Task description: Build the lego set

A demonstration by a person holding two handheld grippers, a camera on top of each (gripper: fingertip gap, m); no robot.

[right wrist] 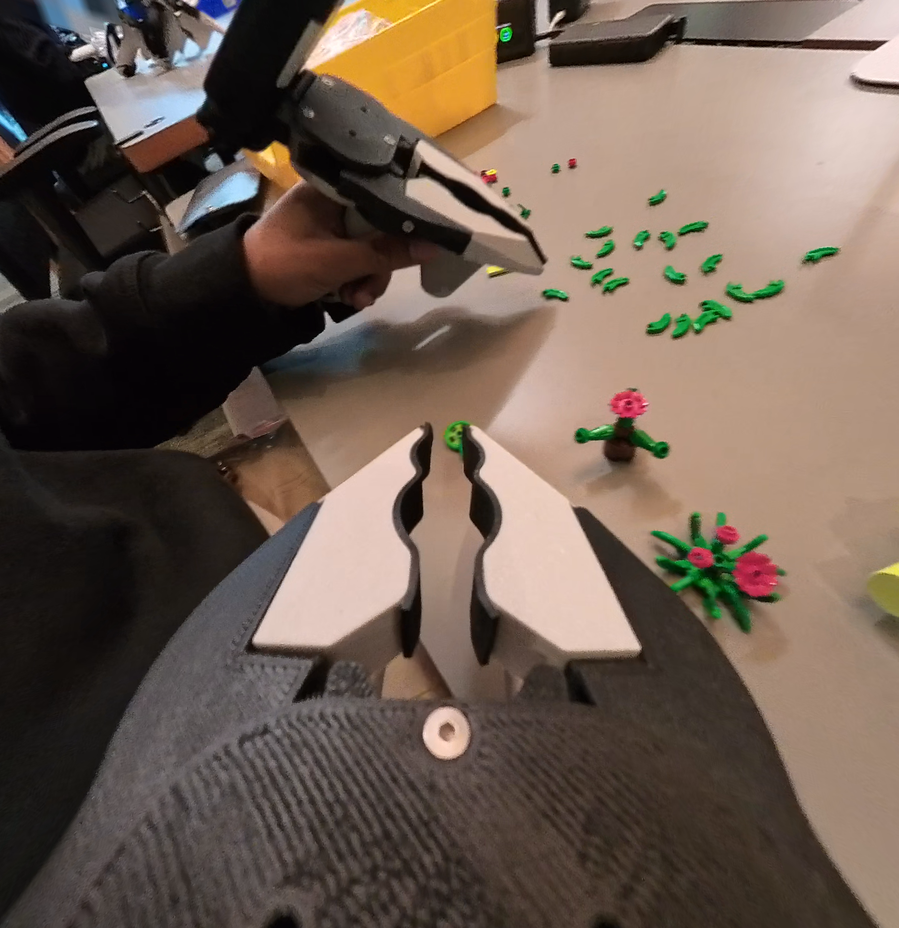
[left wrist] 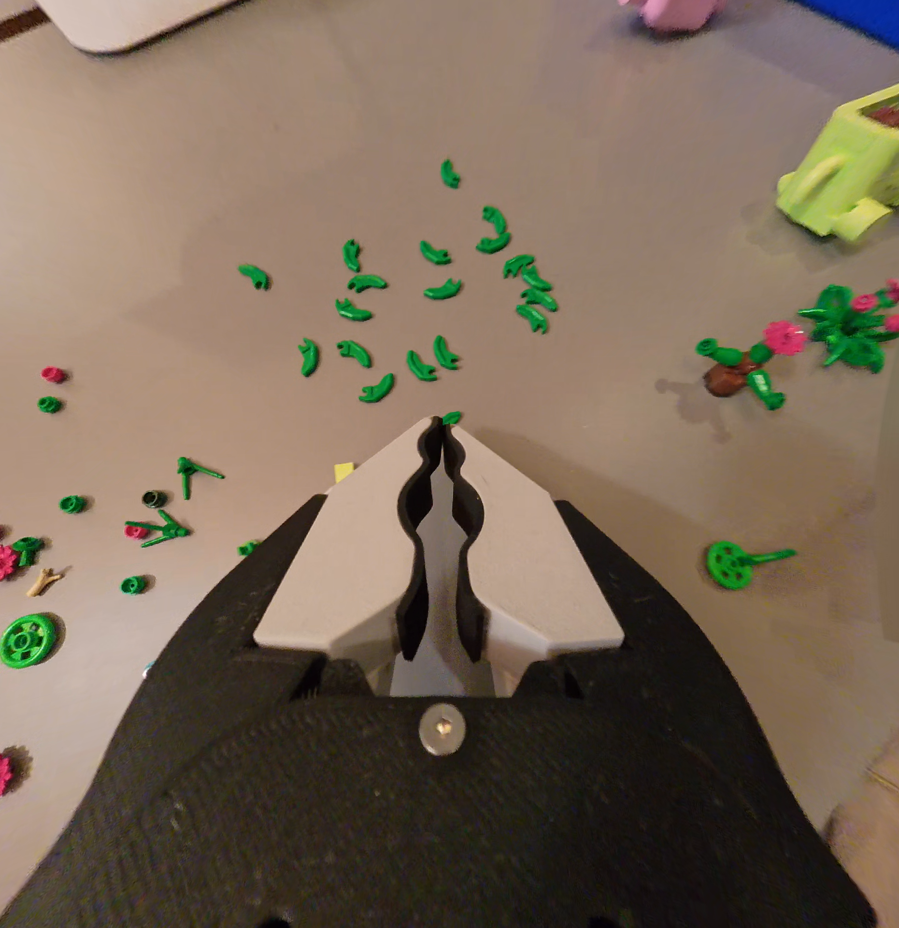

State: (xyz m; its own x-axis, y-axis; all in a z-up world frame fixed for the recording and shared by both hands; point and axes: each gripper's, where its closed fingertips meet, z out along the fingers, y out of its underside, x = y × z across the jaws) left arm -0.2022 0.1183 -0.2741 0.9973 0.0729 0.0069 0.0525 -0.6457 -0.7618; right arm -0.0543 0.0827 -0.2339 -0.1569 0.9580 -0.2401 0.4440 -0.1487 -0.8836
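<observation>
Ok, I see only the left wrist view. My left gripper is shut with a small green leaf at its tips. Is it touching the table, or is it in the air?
Observer: In the air. The left gripper with the green leaf hangs above the table.
Operator: Is the right gripper open?
Observer: Yes. The right gripper is open and empty, and a green wheel piece lies just beyond its tips.
Operator: What is behind my left gripper?
Observer: A yellow bin, at the far edge of the table.
</observation>
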